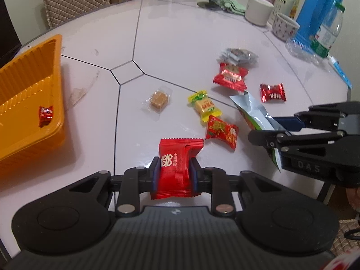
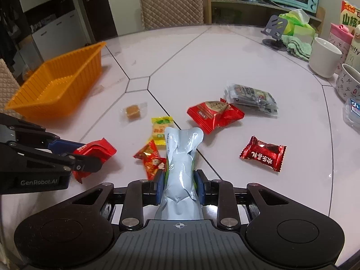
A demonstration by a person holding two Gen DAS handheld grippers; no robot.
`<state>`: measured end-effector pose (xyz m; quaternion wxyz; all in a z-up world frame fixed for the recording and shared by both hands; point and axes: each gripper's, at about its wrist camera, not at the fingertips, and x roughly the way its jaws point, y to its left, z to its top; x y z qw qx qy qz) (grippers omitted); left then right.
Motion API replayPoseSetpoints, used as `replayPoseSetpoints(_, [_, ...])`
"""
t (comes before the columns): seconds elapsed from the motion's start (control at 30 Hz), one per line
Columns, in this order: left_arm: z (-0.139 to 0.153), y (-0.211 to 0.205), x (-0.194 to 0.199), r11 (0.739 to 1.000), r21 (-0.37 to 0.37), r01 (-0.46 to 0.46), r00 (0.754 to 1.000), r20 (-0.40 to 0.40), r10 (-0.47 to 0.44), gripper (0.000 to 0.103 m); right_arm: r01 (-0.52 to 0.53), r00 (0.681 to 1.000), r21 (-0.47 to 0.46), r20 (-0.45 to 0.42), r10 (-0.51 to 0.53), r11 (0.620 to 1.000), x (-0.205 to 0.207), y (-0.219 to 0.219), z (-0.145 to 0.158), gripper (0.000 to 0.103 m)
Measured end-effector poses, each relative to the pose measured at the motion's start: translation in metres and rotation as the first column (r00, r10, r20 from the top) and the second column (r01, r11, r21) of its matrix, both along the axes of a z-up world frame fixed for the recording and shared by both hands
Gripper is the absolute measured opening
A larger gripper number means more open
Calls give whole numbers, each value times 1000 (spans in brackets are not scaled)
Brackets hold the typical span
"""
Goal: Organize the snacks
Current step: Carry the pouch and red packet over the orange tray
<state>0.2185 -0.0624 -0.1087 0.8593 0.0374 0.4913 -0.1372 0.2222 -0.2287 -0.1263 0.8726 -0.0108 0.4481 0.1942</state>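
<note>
My left gripper (image 1: 175, 172) pinches a red packet (image 1: 177, 168) between its pads, lifted above the table (image 1: 180, 33). My right gripper (image 2: 179, 183) clamps a silver pouch (image 2: 181, 175) that stands up between its fingers. The orange tray (image 1: 33, 103) sits to the left, with one small red candy (image 1: 46, 114) inside. Loose on the table between us lie a brown cube (image 1: 158, 100), a yellow candy (image 1: 203, 105), a red-and-gold candy (image 1: 221, 131), a bigger red pack (image 1: 230, 76), a dark red candy (image 1: 272, 92) and a clear bundle (image 1: 238, 56).
</note>
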Motion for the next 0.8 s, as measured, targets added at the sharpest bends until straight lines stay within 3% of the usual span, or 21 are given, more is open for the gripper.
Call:
replayPoseSetpoints(0.43, [59,46,-27,993,-64,-102,990,89,107,24,-40,999,108,-10,41,993,-14,27,52,30])
replayPoseSetpoints(0.8, [95,119,-30,963,-77,-260,951,154,269,24,-169,986,193,26,167,967,5,100,82,30])
